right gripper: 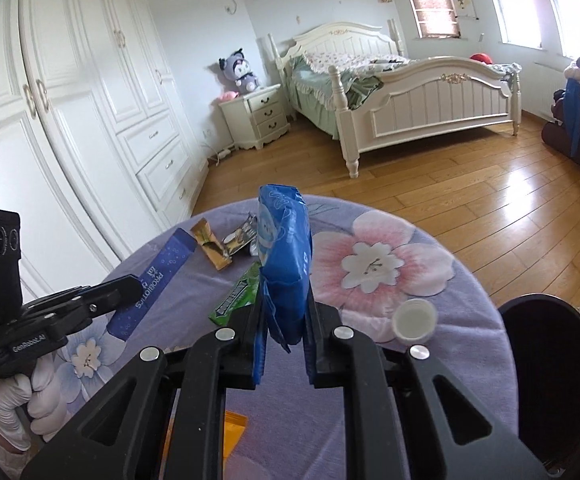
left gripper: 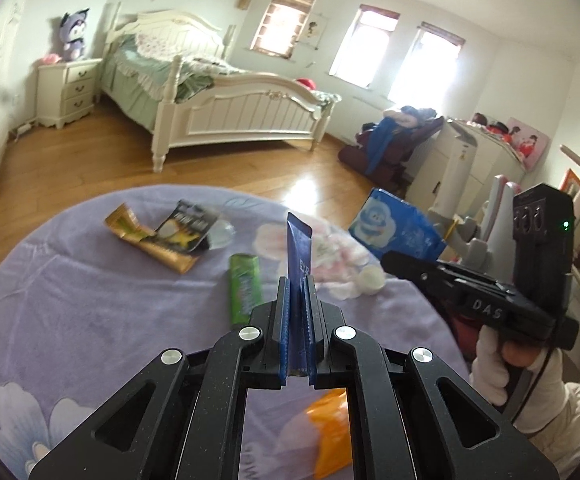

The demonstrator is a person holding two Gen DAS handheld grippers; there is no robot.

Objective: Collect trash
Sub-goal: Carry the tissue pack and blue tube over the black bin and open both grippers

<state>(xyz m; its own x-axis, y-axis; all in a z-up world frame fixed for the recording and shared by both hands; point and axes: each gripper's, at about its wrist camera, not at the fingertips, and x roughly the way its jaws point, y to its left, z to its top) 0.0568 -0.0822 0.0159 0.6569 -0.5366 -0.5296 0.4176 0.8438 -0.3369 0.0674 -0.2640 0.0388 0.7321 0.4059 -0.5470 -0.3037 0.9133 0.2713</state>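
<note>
My left gripper (left gripper: 297, 280) is shut on a dark blue probiotics sachet (left gripper: 299, 248), held upright above the purple floral tablecloth (left gripper: 90, 304); the sachet also shows in the right wrist view (right gripper: 154, 280). My right gripper (right gripper: 284, 300) is shut on a blue tissue pack (right gripper: 286, 252), lifted above the table; the pack shows in the left wrist view (left gripper: 398, 228). On the cloth lie a green gum wrapper (left gripper: 244, 288), a gold wrapper (left gripper: 150, 240), a black wrapper (left gripper: 186, 228) and a white cap (right gripper: 414, 320).
An orange bag (left gripper: 330, 428) lies at the table's near edge. A dark round bin rim (right gripper: 546, 364) is at the table's right side. Wooden floor, a white bed (right gripper: 410, 92) and wardrobes (right gripper: 70, 120) lie beyond.
</note>
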